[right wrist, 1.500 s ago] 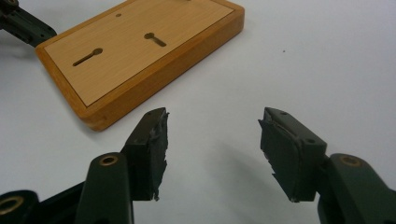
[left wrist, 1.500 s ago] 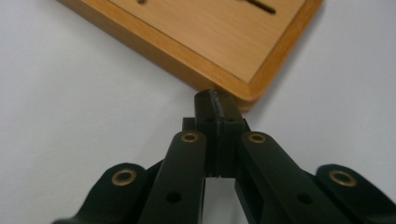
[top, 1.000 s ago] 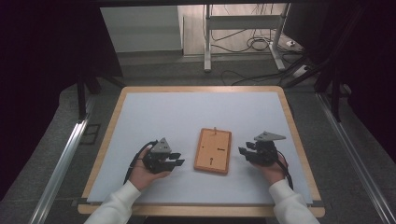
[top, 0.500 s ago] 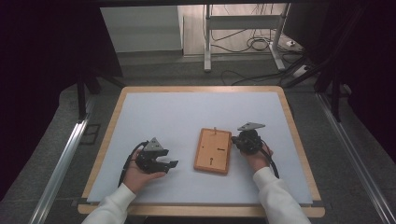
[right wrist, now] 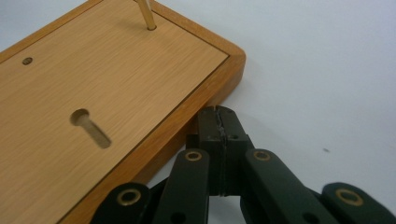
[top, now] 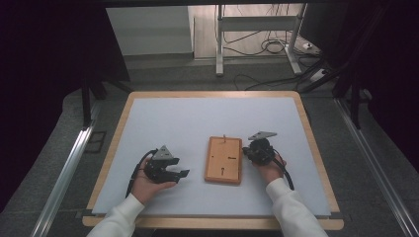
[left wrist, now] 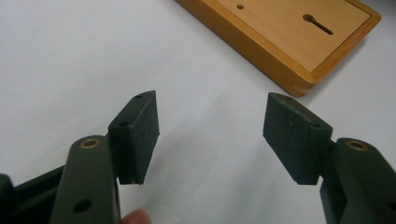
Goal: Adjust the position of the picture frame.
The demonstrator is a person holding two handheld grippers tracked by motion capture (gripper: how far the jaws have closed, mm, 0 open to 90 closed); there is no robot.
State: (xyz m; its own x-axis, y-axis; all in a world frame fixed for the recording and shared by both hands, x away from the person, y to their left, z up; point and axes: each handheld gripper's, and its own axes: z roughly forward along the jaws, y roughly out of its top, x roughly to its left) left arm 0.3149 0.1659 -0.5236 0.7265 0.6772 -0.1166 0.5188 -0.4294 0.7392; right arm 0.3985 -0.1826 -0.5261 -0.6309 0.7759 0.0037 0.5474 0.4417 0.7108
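We found the wooden board (top: 224, 160) lying flat on the white surface (top: 197, 118), a little right of its middle and toward the person's side, with a thin brass pin (right wrist: 146, 15) standing up from its far end and a keyhole-shaped slot (right wrist: 90, 126) cut into its face.

Our right hand-held gripper (right wrist: 217, 116) sat just beside the board's right long edge, its tips at or against the wooden rim; we could not tell for certain whether they touched. Its jaws had just been closing and now stood pressed flat together, with nothing between them.

Our left hand-held gripper (left wrist: 211, 135) rested on the surface to the left of the board, near it but apart from it. Its jaws had just been opening and stood wide, their dark pads (left wrist: 138, 128) facing each other over bare white surface, holding nothing. In the left gripper view one corner of the board showed beyond the jaws.
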